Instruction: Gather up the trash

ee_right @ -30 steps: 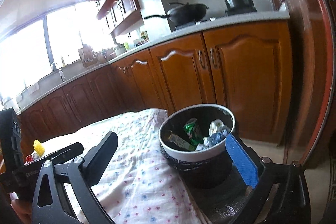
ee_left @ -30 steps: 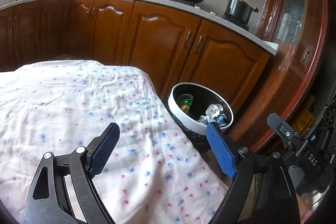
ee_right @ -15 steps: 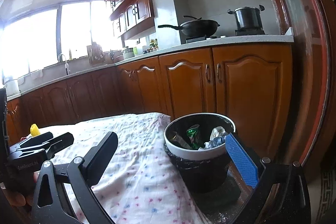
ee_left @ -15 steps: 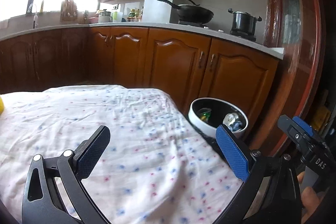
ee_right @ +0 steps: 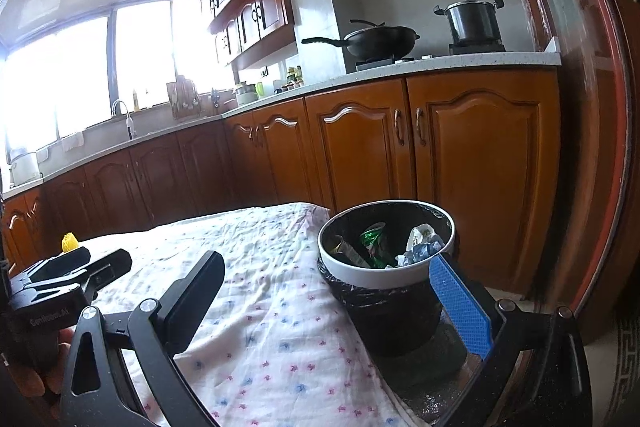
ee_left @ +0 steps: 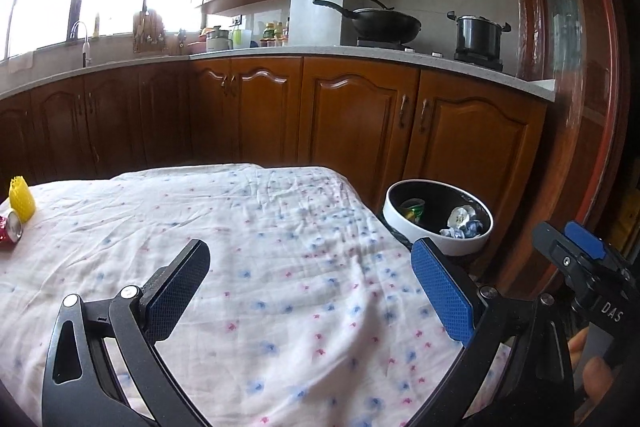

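A white-rimmed trash bin (ee_left: 438, 217) (ee_right: 386, 273) lined with a black bag stands beside the table's right end and holds several crumpled wrappers and a green packet. At the table's far left lie a red can (ee_left: 10, 229) on its side and a yellow ridged piece (ee_left: 22, 201) (ee_right: 69, 242). My left gripper (ee_left: 310, 285) hovers open over the flowered cloth with nothing between its fingers. My right gripper (ee_right: 326, 295) is open too, empty, just in front of the bin. Each gripper's body shows at the edge of the other's view.
The table is covered by a white cloth (ee_left: 256, 251) with small pink and blue flowers. Wooden cabinets (ee_left: 352, 123) line the wall behind, with a wok (ee_left: 380, 23) and a pot (ee_left: 478, 35) on the counter. A dark wooden door frame (ee_left: 580, 107) rises at the right.
The left gripper's jaws have spread wider and its view has swung left and up, bringing the can and yellow piece into sight. The right gripper's view has levelled; the bin stays put.
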Available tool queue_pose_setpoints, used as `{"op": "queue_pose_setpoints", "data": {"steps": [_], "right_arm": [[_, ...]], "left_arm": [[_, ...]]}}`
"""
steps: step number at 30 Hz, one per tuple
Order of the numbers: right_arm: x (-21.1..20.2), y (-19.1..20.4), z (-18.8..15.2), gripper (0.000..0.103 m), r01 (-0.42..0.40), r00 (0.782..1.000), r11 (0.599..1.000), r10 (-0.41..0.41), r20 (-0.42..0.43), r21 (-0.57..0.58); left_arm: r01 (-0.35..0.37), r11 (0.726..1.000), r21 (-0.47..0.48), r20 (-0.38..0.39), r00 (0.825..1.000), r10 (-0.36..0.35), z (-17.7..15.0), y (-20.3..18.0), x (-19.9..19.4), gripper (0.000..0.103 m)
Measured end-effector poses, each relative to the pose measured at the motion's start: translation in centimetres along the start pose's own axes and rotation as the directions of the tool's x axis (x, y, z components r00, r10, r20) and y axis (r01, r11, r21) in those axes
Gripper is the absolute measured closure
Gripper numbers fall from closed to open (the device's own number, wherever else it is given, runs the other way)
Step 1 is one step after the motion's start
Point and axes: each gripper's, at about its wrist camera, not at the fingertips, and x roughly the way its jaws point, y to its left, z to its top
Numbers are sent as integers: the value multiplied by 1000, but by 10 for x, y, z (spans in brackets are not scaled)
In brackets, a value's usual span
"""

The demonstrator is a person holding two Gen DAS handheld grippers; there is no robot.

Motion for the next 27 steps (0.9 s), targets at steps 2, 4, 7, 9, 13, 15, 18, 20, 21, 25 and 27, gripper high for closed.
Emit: {"op": "queue_pose_setpoints", "data": {"steps": [2, 4, 7, 9, 13, 15, 18, 20, 21, 25, 27], "right_arm": [[-1, -1, 0, 0, 2, 1000, 1000, -2, 3, 2], [-1, -1, 0, 0, 1, 1000, 1000, -1, 3, 4], [0, -2, 0, 0, 3, 1000, 1000, -3, 1, 5], [0, -2, 0, 0, 1, 1000, 1000, -1, 1, 7], [0, -3, 0, 0, -2, 1000, 1000, 2, -2, 8], [0, -3, 0, 0, -4, 1000, 1000, 4, -4, 11], [0, -3, -1, 0, -3, 1000, 1000, 4, -5, 13], [0, -4, -1, 0, -4, 1000, 1000, 4, -4, 14], [0, -4, -1, 0, -3, 1000, 1000, 3, -5, 14], [0, -4, -1, 0, -4, 1000, 1000, 4, -5, 18], [0, -4, -2, 0, -3, 1000, 1000, 4, -5, 18]], "left_arm": [[-7, 1000, 6, 0, 1000, 7, -1, -1, -1, 0], [-11, 1000, 12, -4, 1000, 11, -1, -1, 0, 0], [-11, 1000, 8, -4, 1000, 11, -2, -1, 1, 0], [-13, 1000, 8, -2, 1000, 13, -2, -2, -1, 0], [-19, 1000, 18, 3, 1000, 19, -3, -3, -1, 0], [-20, 1000, 19, 1, 1000, 20, -4, -3, -1, 0], [-19, 1000, 12, 0, 1000, 19, -3, -3, -1, 0], [-22, 1000, 13, 4, 1000, 22, -3, -3, -1, 0], [-23, 1000, 13, 5, 1000, 23, -3, -3, -1, 0], [-26, 1000, 17, 5, 1000, 25, -4, -3, -1, 0], [-25, 1000, 16, 9, 1000, 25, -4, -2, -2, 0]]}}
